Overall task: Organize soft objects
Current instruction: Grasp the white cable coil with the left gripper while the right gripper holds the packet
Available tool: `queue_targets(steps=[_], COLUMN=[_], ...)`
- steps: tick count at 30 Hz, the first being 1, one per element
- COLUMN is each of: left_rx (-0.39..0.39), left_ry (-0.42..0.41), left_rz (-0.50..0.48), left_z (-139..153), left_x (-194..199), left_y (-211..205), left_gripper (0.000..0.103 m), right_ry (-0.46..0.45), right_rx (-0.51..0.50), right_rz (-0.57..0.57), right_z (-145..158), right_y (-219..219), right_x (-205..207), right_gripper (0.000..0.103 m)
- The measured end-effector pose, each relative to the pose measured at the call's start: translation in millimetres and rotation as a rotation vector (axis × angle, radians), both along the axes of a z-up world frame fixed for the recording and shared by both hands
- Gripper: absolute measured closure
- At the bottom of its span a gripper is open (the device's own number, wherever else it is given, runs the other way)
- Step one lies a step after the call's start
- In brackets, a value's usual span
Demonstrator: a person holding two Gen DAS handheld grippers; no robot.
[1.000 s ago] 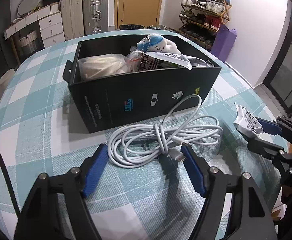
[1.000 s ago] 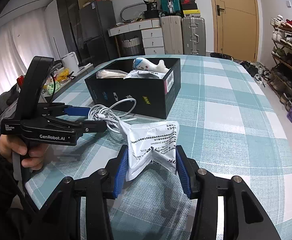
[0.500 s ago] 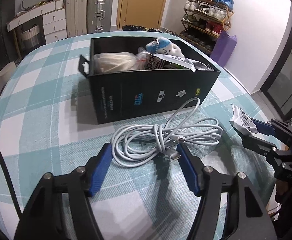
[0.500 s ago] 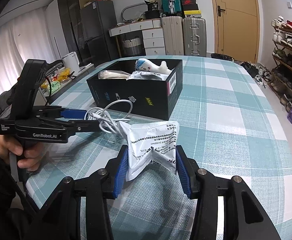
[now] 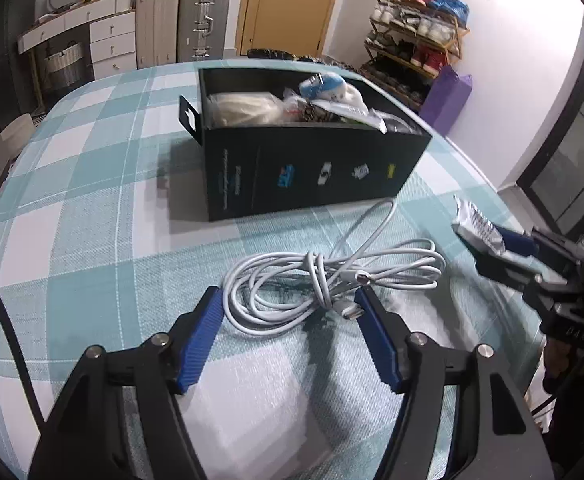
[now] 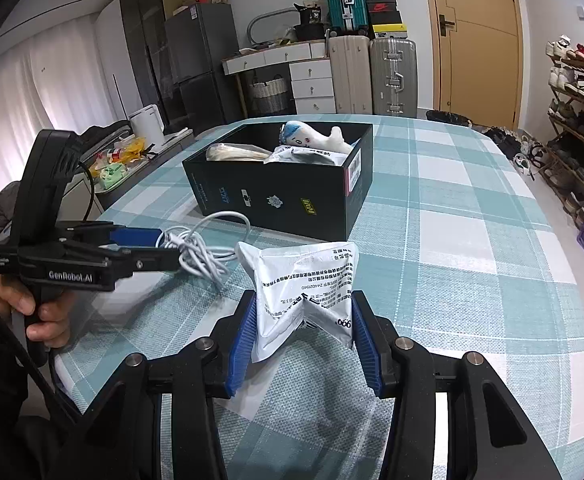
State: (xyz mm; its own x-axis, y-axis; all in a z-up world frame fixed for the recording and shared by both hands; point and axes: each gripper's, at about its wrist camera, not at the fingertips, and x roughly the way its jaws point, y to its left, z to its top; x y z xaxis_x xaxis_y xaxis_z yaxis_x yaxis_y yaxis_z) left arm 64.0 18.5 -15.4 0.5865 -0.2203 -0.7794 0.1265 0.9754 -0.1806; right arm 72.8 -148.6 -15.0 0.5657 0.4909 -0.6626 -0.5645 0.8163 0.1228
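Pouch (image 6: 306,280): a soft white pouch with small black print. It is pinched in the right gripper (image 6: 304,334), a little above the table. It is crumpled in the middle where the pads squeeze it. In the left wrist view only its top shows (image 5: 476,226), at the far right.
Right gripper: its blue pads press on both sides of the pouch. The jaws are clamped on it.
Left gripper (image 5: 287,322): its jaws are apart and opening. The near end of the cable lies between the blue tips. The plug sits just beside the right tip. I cannot tell if a tip touches the cable. In the right wrist view it shows from the side (image 6: 147,248), with a hand (image 6: 31,308) on its grip.
Cable (image 5: 332,280): a white cable in a loose coil. It lies flat on the table, in front of the box. One loop reaches up near the box wall.
Box (image 5: 312,176): a black box with no lid, standing on the table. Small logos are on its long side.
In the box: a white and blue plush toy (image 6: 312,136), a pale bag (image 5: 243,108) and some other white packets.
Table (image 5: 91,200): it has a cloth with teal and white checks.
Room: suitcases (image 6: 372,76), a door and a shoe rack stand behind.
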Motion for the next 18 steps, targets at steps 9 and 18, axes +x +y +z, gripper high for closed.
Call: queue_targets(steps=[9,18], left_rx=[0.092,0.143], left_ry=[0.029,0.033], left_rz=[-0.002,0.006], left_z=[-7.0,-11.0], left_x=[12.6,29.7], left_y=[-13.1,-19.3], left_gripper=[0.017,0.016], right_ry=[-0.001,0.003], right_rx=[-0.003,-0.008], right_rz=[0.003,0.004], right_z=[0.1,0.5], right_y=[1.2,1.1], right_x=[-1.2,0.5], right_gripper=[0.057,0.057])
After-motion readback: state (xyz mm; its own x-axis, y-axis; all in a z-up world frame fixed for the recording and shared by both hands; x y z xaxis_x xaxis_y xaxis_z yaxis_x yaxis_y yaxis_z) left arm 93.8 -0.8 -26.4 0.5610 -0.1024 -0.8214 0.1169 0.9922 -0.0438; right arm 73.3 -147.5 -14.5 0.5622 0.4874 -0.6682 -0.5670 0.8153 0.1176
